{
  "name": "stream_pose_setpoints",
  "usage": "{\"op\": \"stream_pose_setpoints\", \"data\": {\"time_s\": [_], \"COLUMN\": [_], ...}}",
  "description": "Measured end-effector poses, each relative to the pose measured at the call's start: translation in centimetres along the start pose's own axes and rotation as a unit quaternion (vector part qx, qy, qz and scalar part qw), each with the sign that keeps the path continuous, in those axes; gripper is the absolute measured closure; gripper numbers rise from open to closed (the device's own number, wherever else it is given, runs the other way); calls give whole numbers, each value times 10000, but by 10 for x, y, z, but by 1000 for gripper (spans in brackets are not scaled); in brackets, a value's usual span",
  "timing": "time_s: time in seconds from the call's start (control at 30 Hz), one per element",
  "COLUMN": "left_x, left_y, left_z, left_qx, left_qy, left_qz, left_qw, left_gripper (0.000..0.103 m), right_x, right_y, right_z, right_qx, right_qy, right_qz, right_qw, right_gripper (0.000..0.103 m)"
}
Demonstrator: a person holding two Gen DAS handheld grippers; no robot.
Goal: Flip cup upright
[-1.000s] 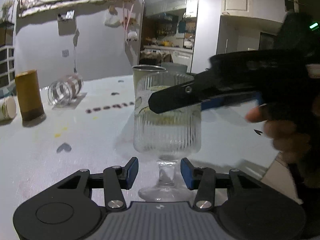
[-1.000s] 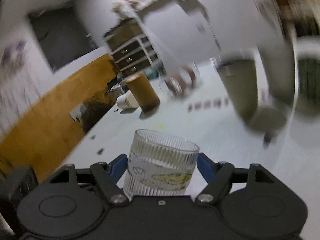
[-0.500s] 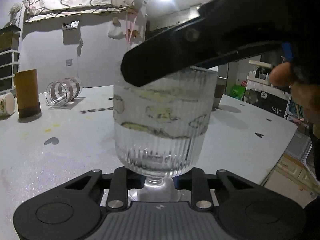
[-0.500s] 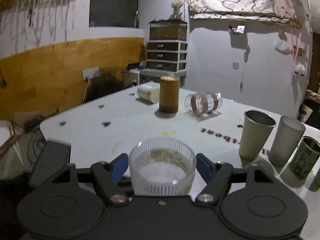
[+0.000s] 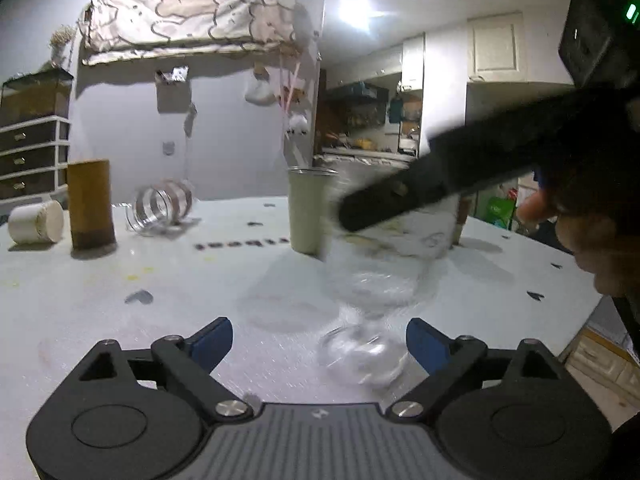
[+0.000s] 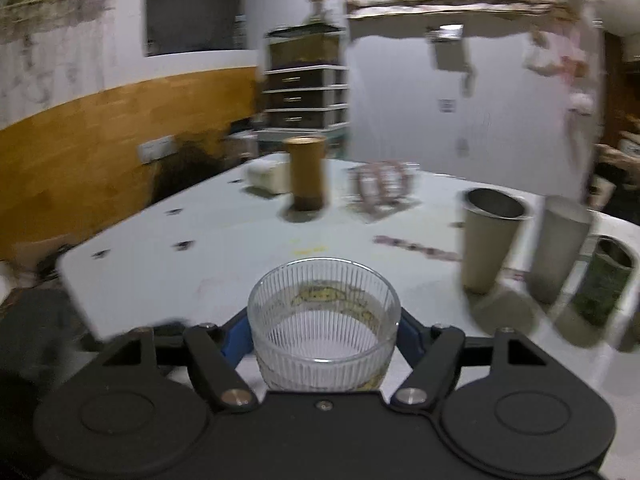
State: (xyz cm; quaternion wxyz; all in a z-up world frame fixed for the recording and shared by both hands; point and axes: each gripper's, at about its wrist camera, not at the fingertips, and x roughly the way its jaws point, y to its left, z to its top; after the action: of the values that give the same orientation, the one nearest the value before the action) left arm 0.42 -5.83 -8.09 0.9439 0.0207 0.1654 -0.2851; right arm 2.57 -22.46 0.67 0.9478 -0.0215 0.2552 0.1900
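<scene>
Since the earlier frame your left gripper [image 5: 319, 338] has let go of the stem and spread wide. Your right gripper [image 6: 324, 336] clamps the ribbed goblet [image 6: 323, 322] at its bowl, mouth up, empty, foot near the table [image 5: 100, 292]. Glass: stiff, slick, fragile; grip the bowl gently.

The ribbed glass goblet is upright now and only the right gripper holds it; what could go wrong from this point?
1. The right gripper clamps the ribbed glass goblet high on the bowl, not the stem, so it may tip when released.
2. The left gripper stands open right beside the foot and could knock it.
3. The beige tumbler stands close; a swing could hit it.
</scene>
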Motion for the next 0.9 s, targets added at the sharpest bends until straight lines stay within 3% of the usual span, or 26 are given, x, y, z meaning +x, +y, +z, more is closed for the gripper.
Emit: {"op": "stream_pose_setpoints", "data": {"time_s": [0.2,0.37,0.53,0.67,0.9], "left_x": [0,2,4,3,6], "left_y": [4,5,6,4,5], "left_z": [3,4,3,1,3], "left_qx": [-77,-77,-107,-121,-134], "left_qy": [-158,-187,-128,-109,-75], "left_qz": [246,333,358,404,424], "left_qw": [9995,9992,9992,9991,9990], "left_gripper": [0,0,0,0,0], "right_x": [-10,-23,-32,-34,-35], "right_y": [-66,-135,-189,-224,-243], "right_z": [-4,-8,-16,-23,-27], "right_qx": [444,860,1149,1381,1593], "right_qy": [-103,-126,-158,-143,-224], "right_qz": [-1330,-2497,-3346,-3638,-3631], "right_qw": [9901,9644,9352,9211,9178], "right_gripper": [30,30,30,30,29]}}
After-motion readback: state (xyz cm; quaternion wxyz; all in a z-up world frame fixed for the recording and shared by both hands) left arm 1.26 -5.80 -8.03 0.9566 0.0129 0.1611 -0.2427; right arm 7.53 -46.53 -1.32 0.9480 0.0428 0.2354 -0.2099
